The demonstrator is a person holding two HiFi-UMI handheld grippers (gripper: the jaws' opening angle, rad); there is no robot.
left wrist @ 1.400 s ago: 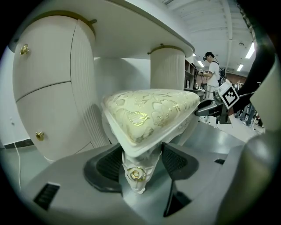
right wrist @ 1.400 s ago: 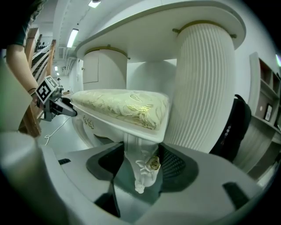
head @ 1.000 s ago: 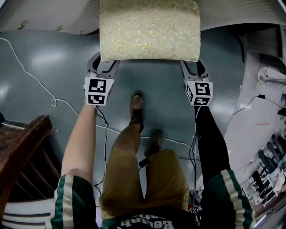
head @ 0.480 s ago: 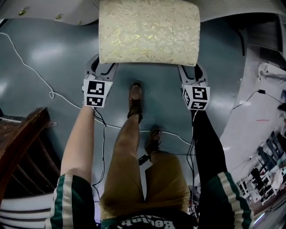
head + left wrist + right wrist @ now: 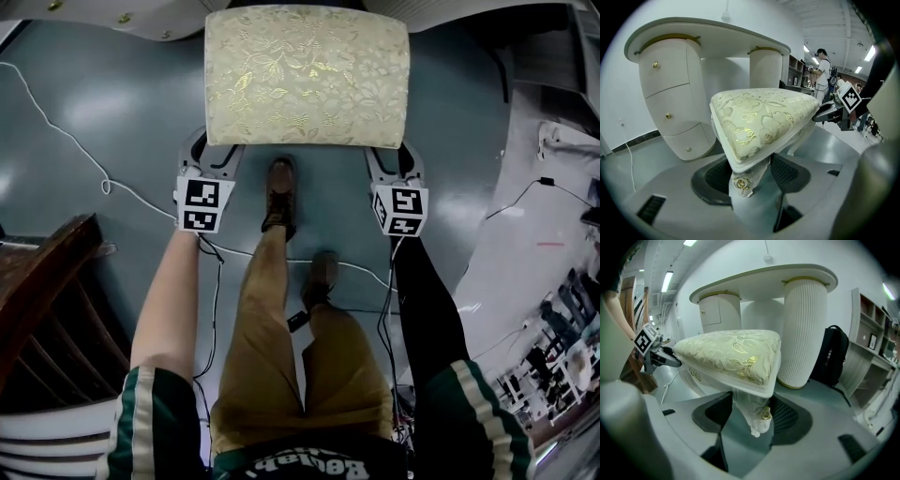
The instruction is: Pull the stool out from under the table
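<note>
Cream stool (image 5: 307, 75) legs (image 5: 743, 183) clamped between left gripper (image 5: 752, 180), right gripper (image 5: 750, 419) fingers (image 5: 791, 420).

1. We count one stool (image 5: 307, 75).
2. Two grippers: left gripper (image 5: 212, 155), right gripper (image 5: 391, 161).
3. One table (image 5: 708, 33).
4. Three gold knobs (image 5: 668, 115) on its drawers.
5. One wooden chair (image 5: 47, 291).
6. One backpack (image 5: 833, 357).
7. Two shoes: front shoe (image 5: 279, 192), rear shoe (image 5: 322, 277).

Head view: stool (image 5: 307, 75) legs hidden beneath seat; table (image 5: 94, 9) cut off by top edge.
</note>
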